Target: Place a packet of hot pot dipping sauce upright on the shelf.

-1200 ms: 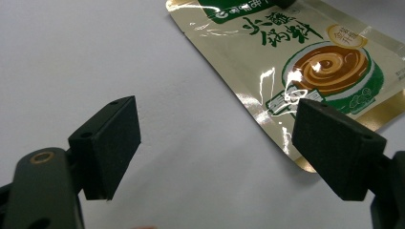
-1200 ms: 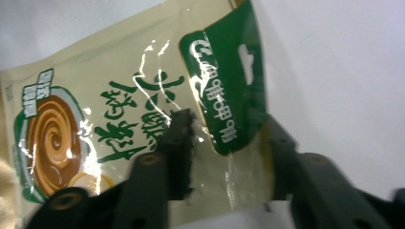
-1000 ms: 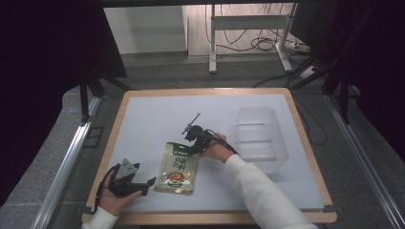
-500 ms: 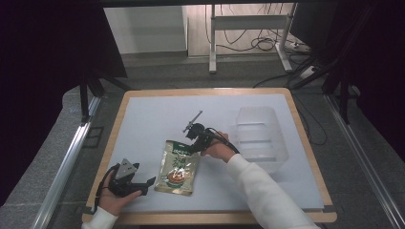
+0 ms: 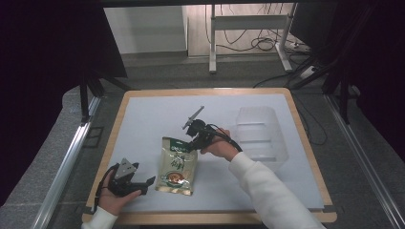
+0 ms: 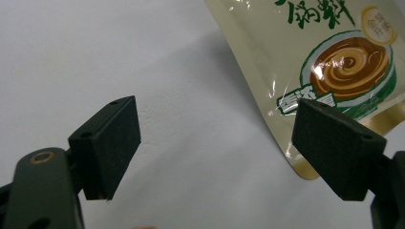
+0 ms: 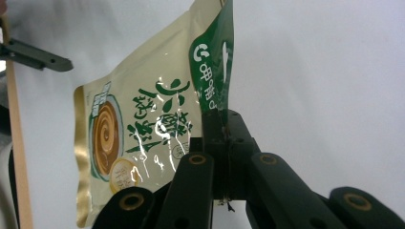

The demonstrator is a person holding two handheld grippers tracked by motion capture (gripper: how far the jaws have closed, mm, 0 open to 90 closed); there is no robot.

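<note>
A beige and green food pouch (image 5: 177, 166) with a picture of a brown sauce bowl lies on the white table mat. My right gripper (image 5: 191, 144) is shut on its green top edge, and in the right gripper view the jaws (image 7: 221, 125) pinch that edge and lift it while the rest of the pouch (image 7: 138, 129) stays flat. My left gripper (image 5: 145, 185) rests near the table's front left, open, just left of the pouch's bottom corner. In the left gripper view its pads (image 6: 112, 143) stand wide apart over bare mat, with the pouch (image 6: 329, 62) ahead on the right.
A clear plastic container (image 5: 261, 131) stands on the mat to the right of my right hand. The table has a wooden rim (image 5: 205, 218). Dark curtains and a metal frame surround the table.
</note>
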